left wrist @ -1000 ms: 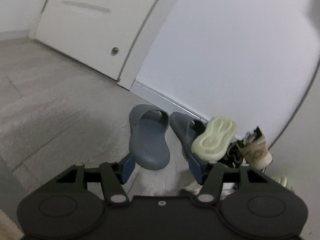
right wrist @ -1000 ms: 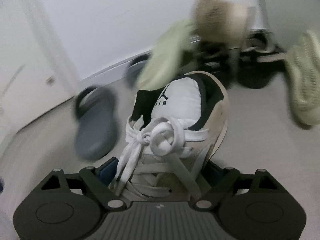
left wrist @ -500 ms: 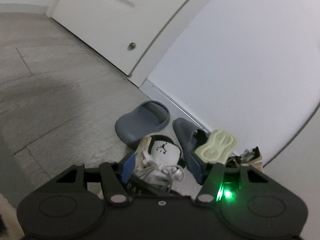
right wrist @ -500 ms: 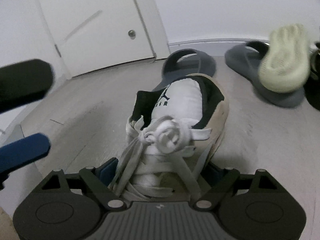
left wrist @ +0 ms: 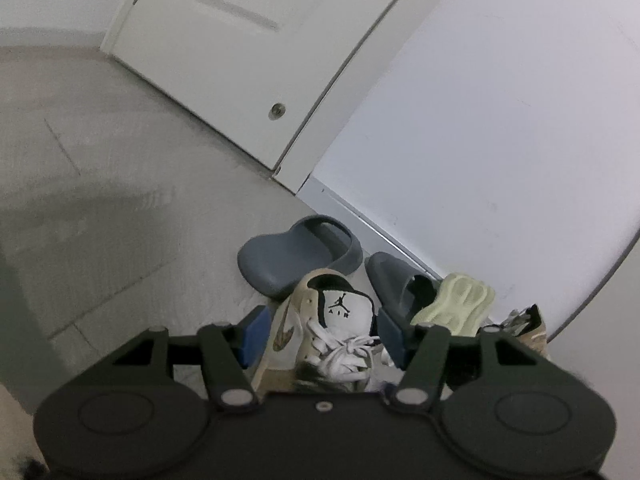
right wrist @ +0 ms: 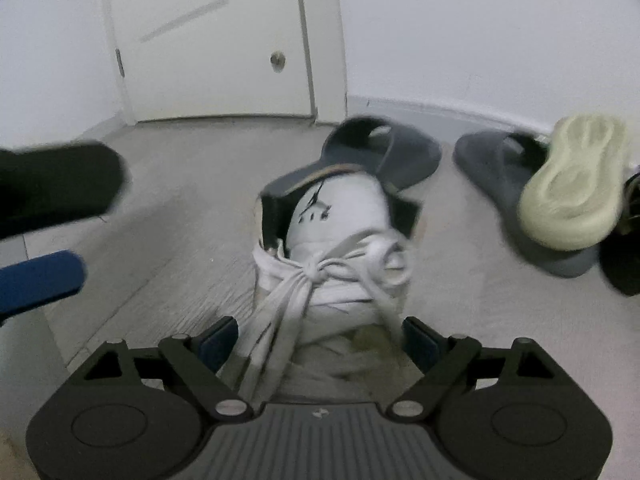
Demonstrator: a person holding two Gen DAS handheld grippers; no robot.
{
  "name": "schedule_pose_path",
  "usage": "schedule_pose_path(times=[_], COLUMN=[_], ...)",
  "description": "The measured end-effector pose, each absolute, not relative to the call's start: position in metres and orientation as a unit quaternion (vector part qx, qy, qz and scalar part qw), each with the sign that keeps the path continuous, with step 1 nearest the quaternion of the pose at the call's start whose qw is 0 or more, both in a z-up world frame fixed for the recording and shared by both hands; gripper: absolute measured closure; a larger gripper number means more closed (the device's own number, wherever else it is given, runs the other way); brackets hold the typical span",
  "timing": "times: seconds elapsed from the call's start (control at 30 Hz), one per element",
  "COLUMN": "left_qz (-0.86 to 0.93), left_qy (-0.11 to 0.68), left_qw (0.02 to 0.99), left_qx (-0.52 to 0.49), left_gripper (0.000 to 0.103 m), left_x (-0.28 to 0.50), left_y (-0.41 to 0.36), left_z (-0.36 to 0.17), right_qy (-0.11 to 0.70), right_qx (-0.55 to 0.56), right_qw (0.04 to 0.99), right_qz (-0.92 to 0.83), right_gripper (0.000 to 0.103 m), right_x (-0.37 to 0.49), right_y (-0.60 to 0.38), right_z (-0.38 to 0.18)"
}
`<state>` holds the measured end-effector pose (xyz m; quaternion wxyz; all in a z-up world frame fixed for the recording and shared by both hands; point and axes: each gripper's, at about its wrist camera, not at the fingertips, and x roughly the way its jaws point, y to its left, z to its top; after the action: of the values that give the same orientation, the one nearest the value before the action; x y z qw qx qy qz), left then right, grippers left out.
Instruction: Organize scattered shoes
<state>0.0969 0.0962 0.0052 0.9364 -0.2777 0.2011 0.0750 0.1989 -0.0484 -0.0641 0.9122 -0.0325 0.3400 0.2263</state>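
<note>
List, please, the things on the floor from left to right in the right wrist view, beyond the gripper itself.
Left gripper's fingers → white sneaker → first grey slide → second grey slide → pale green shoe, sole showing.

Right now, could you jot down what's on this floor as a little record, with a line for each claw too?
Sneaker: white and tan, laces tied
Right claw: jaws either side of the sneaker's front; grip unclear
Left claw: open, holding nothing
Grey slides: two, near the wall
Pale green shoe: sole up, resting on one slide
Door: white, behind the slides
</note>
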Motion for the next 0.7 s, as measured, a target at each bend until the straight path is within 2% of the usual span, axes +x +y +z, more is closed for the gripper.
schedule_pose_path(times=[0.1,0.3,0.5,0.6,0.7], left_qz=[0.060,-0.043,-0.131,-0.142,-0.161], left_qy=[0.188,0.163,0.174,0.199,0.189], left_qw=[0.959,0.982,0.975,0.970,0.969], left_qx=[-0.202,-0.082,-0.047,-0.016,0.025], left_gripper=[0.036,0.024,0.023,0.027,0.028], left_x=[0.096,0.084,0.088,0.105,0.126], left_y=[0.072,0.011,-0.032,-0.060,-0.091], left_z=[0.011,0.017,0.020,0.024,0.034], right_qy=[0.305,0.244,0.201,0.185,0.167], right_qx=[-0.013,0.021,0.091,0.083,0.106], right_qw=[0.940,0.969,0.975,0.979,0.977], right_qz=[0.151,0.040,0.002,-0.034,-0.075], right_gripper=[0.011,0.001,0.000,0.000,0.000], right_x=[0.175,0.145,0.139,0.141,0.140], right_y=[-0.086,-0.174,-0.274,-0.299,-0.318], right_z=[-0.037,0.017,0.070,0.074,0.064])
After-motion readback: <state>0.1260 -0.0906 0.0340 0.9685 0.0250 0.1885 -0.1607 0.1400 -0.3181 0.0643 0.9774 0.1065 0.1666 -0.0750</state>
